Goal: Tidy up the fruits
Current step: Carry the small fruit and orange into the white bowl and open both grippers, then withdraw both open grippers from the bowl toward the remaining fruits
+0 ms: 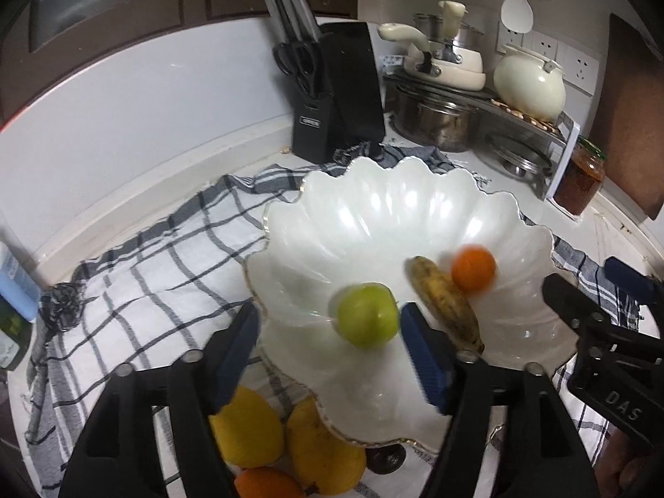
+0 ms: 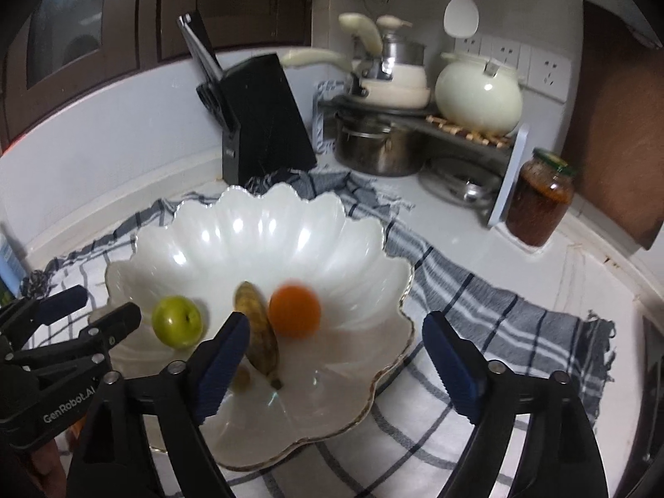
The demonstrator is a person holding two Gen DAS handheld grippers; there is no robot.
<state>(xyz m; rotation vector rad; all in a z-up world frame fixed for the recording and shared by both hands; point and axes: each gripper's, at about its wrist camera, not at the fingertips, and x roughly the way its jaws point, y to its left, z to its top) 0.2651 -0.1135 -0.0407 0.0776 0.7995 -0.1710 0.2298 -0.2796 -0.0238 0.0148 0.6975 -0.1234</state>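
both our grippers, left gripper (image 1: 330, 338) and right gripper (image 2: 336, 357), hang jaws apart, empty, over the scalloped bowl (image 1: 373, 191) holding green apple (image 1: 365, 315), soft banana (image 1: 446, 303), orange (image 1: 473, 267): round, smooth, likely to roll, so we'd grip each across its middle.

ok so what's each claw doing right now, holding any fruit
left claw: open, holding nothing; the green apple sits loose between its fingers in the bowl.
right claw: open, holding nothing; the orange is free.

You see: white counter (image 2: 581, 274) | checked cloth (image 2: 477, 303) | pale backsplash (image 1: 145, 95) | dark wood cabinets (image 2: 124, 12) | wall sockets (image 2: 548, 70) | knife block (image 2: 265, 120), pots, jar (image 2: 539, 203) at rear.
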